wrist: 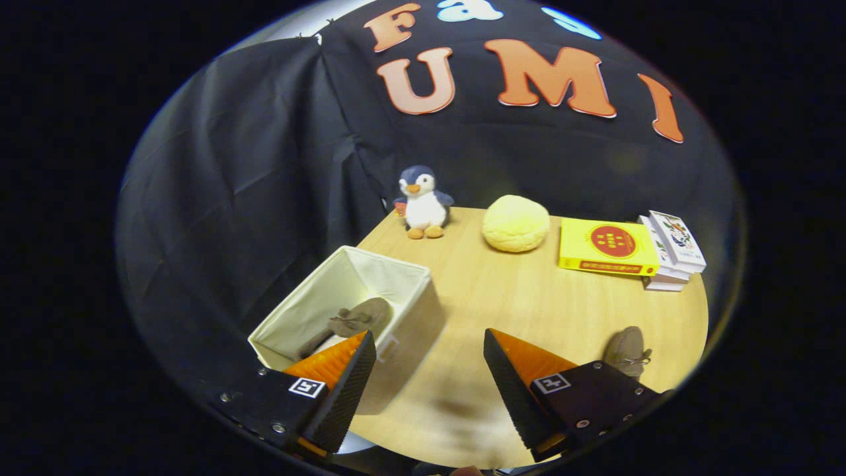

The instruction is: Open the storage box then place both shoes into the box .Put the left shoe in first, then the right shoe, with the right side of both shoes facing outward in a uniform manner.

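Hovering above the near part of the wooden tabletop (502, 297), the gripper (429, 360) has its 2 fingers spread wide apart with nothing between them but bare wood.

Just beyond the left finger sits the storage box (403, 274), a cream fabric bin with no lid on it, standing at the tabletop's left edge. 1 grey-brown shoe (353, 320) lies inside the box on its floor, partly hidden behind the left fingertip; which way it faces cannot be told.

The second shoe (626, 350), of the same grey-brown colour with a small lace bow, lies on the tabletop just beyond the right finger, near the right edge and well apart from the box.

Farther back, a plush penguin (423, 201) stands upright at the far left corner. A round yellow bun-shaped cushion (515, 223) rests near it, to its right. Beyond that, a yellow book (607, 248) lies flat, touching a small stack of white books (671, 254) at the far right.
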Tool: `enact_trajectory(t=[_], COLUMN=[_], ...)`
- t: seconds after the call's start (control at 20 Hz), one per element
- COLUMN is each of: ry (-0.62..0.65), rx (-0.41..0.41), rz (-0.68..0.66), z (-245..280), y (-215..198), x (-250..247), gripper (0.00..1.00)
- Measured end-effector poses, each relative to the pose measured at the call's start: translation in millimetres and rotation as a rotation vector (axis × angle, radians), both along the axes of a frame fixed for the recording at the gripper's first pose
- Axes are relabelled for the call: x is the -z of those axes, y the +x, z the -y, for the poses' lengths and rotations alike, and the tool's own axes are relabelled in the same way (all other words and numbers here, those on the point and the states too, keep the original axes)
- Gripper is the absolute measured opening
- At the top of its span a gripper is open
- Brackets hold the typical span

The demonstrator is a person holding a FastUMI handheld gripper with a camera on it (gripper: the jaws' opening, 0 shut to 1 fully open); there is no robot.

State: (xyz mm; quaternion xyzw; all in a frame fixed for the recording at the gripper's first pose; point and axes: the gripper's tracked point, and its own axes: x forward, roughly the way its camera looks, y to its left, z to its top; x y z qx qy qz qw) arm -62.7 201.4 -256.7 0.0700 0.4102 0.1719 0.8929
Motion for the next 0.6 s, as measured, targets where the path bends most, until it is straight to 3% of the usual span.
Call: enact_trajectory(t=[0.25, 0.6], ry=[-0.078, -0.151], rx=[0.103, 0.2], rz=[-0.062, -0.147], z=[107, 212], y=[-15, -38], x=[39, 96], gripper=[0.98, 0.98])
